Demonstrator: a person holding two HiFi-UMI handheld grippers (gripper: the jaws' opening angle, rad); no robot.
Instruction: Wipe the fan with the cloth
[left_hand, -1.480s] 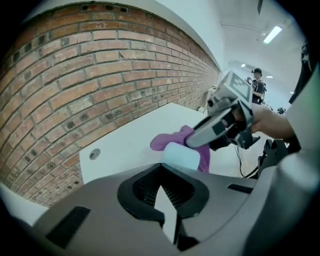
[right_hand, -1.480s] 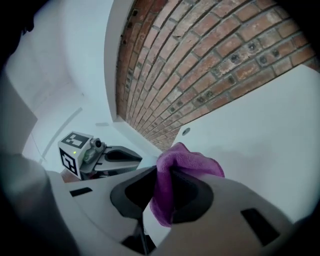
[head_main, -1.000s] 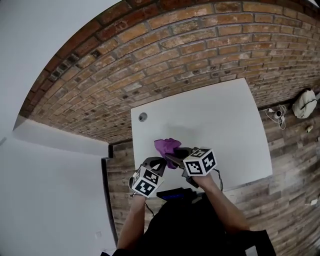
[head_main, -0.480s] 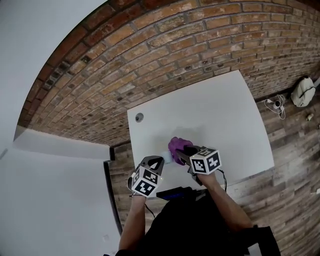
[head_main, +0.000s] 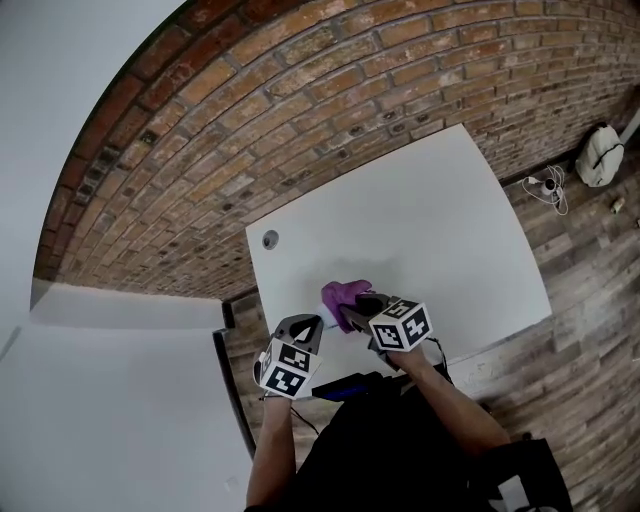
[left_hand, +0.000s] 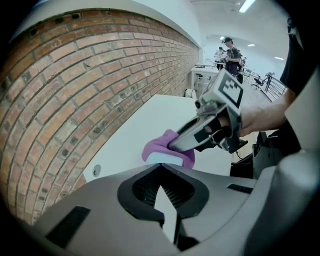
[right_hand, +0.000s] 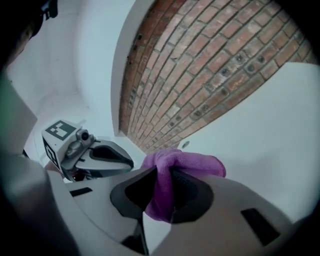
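A purple cloth (head_main: 345, 295) is bunched between the jaws of my right gripper (head_main: 352, 305), which is shut on it. In the right gripper view the cloth (right_hand: 185, 162) folds over the jaw tips. My left gripper (head_main: 312, 325) is shut, and a small pale thing, apparently the fan (left_hand: 165, 160), sits at its tips. A pale strip of the fan shows between the jaws. The cloth (left_hand: 160, 147) lies on top of the fan, with the right gripper (left_hand: 175, 145) reaching in from the right. Most of the fan is hidden by the cloth and the jaws.
Both grippers hover over the near left part of a white table (head_main: 420, 220) that has a round hole (head_main: 269, 239). Behind it is a brick wall (head_main: 300, 90). A bag and cables (head_main: 600, 155) lie on the wood floor at right. People (left_hand: 231, 50) stand far off.
My right gripper has sunk a little with the cloth, down onto the pale thing at the left gripper's tips. The left gripper has kept its place.
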